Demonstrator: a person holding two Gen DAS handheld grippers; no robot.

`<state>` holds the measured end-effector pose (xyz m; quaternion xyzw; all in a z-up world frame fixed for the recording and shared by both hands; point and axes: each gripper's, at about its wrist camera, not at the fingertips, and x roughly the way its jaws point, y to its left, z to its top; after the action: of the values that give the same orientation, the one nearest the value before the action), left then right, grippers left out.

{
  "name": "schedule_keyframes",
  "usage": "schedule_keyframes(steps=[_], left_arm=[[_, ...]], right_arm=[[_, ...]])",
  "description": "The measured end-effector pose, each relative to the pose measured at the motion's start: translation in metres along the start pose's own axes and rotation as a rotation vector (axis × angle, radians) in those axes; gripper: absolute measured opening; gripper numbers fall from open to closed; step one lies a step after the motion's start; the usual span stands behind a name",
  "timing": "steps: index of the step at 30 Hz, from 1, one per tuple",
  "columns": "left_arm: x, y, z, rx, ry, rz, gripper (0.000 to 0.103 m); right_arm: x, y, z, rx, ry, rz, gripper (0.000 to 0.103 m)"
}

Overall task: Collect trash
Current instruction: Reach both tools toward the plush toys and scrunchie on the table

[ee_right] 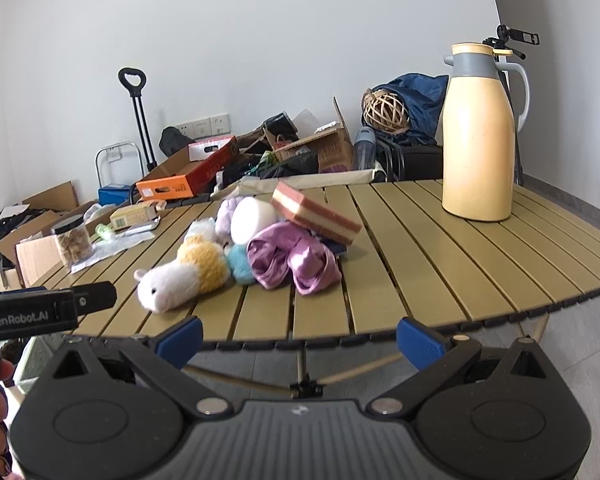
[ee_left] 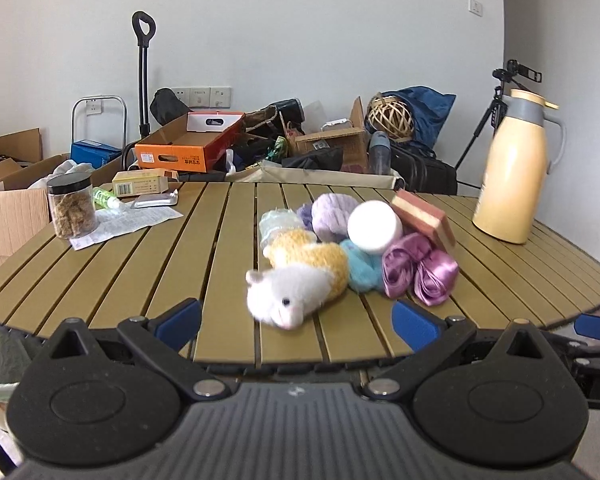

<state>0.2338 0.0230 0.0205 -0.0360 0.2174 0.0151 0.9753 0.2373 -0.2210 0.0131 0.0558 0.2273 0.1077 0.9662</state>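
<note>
A: So, how far w/ the trash run?

B: Barely started, I'd say. Left gripper [ee_left: 296, 322] and right gripper [ee_right: 298, 340] both hang at the near edge of the slatted table [ee_left: 140, 264], jaws spread wide, nothing between them. No bin or bag visible in either view, so can't tell where stuff ends up.

A: What counts as trash here?

B: Best guess: the far-left cluster. A printed paper sheet [ee_left: 128, 222] lying flat and creased, a small yellow carton [ee_left: 140, 184] w/ one flap open, a silvery blister-type pack [ee_left: 156, 200] just beside it, and a green tube [ee_left: 106, 199] touching the paper. The jar of brown snacks [ee_left: 71, 206] stands on the sheet's corner, lid on, prob. not trash.

A: And the middle pile?

B: Plush toy [ee_left: 296, 280], white and yellow, lying on its side nearest the grippers; purple satin fabric [ee_left: 420, 270], a white round tub [ee_left: 374, 224], a pink-and-cream box [ee_right: 316, 214] propped tilted on top. Looks like keepers. Cream thermos jug [ee_right: 478, 136] stands upright, well apart at the right.

A: So everything's left?

B: Yep, all of it untouched afaict.
</note>
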Motion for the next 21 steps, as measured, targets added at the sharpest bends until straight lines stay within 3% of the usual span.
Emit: schedule_keyframes(steps=[13,21], left_arm=[[0.1,-0.007,0.027,0.02,0.041,0.063,0.103],[0.149,-0.012,0.018,0.062,0.089,0.048,0.103]], right_arm=[[0.059,-0.011,0.028,-0.016,-0.051,-0.024,0.103],[0.085,-0.033,0.014,0.057,-0.028,-0.038,0.103]])
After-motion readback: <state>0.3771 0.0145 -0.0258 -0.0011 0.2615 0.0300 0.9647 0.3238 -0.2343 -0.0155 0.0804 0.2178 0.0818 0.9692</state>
